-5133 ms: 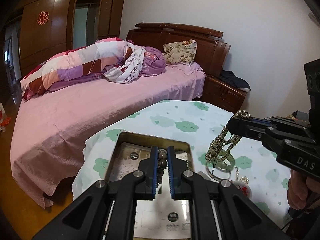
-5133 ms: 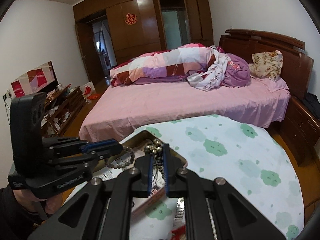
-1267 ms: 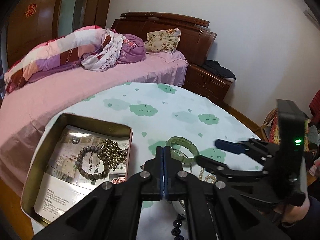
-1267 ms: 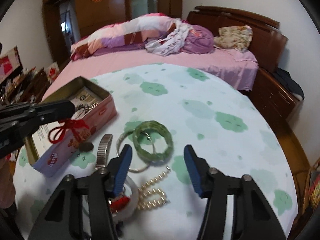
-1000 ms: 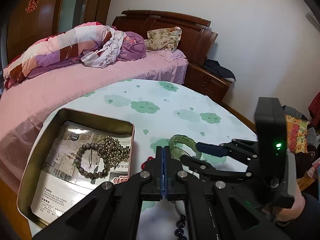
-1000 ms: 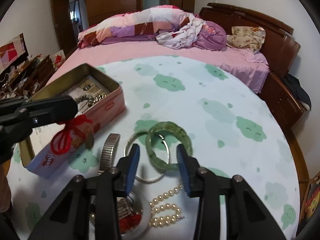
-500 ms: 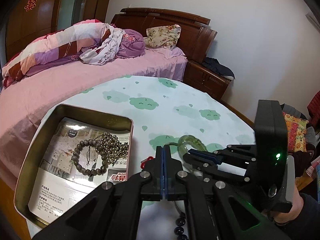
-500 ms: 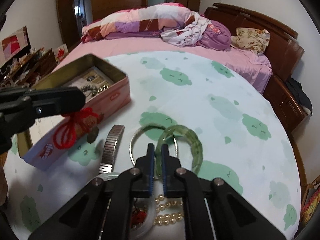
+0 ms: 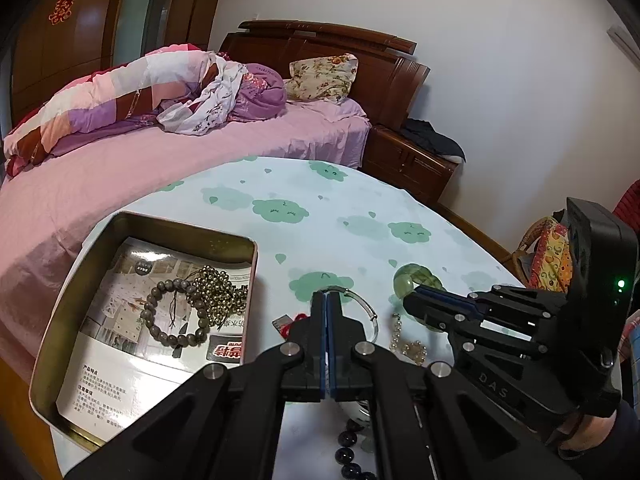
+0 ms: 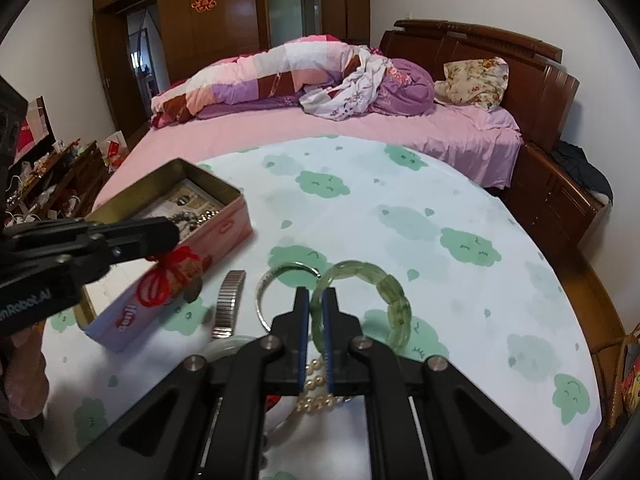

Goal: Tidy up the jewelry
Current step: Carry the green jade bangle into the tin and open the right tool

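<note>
The right gripper [image 10: 316, 308] is clamped on the near rim of a translucent green jade bangle [image 10: 386, 294], tilted up off the round table's cloud-printed cloth [image 10: 400, 216] — beside it lie a thin silver bangle [image 10: 267, 288], a steel stretch watchband [image 10: 228, 304] and a strand of cream pearls [image 10: 316, 396]. The left gripper [image 9: 326, 312], jaws pressed together, dangles a red knotted cord charm [image 10: 166, 276] against the outer wall of the open rectangular tin box [image 9: 60, 280] at the table's left edge. Inside the tin rest a dark beaded bracelet [image 9: 168, 312] and a heap of brass beads [image 9: 216, 288].
</note>
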{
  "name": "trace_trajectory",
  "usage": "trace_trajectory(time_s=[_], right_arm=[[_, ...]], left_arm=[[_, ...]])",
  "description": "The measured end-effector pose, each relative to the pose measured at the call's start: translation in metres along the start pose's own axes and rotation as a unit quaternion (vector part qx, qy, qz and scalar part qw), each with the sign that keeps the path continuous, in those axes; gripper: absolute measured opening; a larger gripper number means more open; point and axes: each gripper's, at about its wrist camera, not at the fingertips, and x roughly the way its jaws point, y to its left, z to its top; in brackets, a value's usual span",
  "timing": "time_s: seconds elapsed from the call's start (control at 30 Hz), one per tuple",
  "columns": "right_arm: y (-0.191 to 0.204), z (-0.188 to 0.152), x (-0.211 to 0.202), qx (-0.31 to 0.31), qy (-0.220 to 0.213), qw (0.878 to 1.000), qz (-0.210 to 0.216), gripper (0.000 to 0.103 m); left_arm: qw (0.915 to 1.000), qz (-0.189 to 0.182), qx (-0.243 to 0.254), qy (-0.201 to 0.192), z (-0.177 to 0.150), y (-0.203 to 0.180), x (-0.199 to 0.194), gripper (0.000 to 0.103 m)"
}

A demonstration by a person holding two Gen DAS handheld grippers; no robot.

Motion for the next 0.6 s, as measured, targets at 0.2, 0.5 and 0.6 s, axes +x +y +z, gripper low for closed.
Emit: trace_trajectory(time_s=[0.2, 0.5, 0.6], right_arm=[[0.003, -0.003, -0.006, 0.006, -0.008, 1.0, 0.003, 0.008], [0.007, -0.005, -0.016, 0.013, -0.024, 1.0, 0.005, 0.008], [0.01, -0.005, -0.02, 0.013, -0.027, 1.0, 0.005, 0.008]], left_arm=[[1.0, 0.007, 0.004, -0.005, -0.001, -0.002, -0.005, 0.0], [0.9997, 0.016, 0.012, -0.014, -0.003, -0.005, -0.01, 0.0], [0.9997, 0.014, 0.012, -0.017, -0.003, -0.005, -0.013, 0.0]])
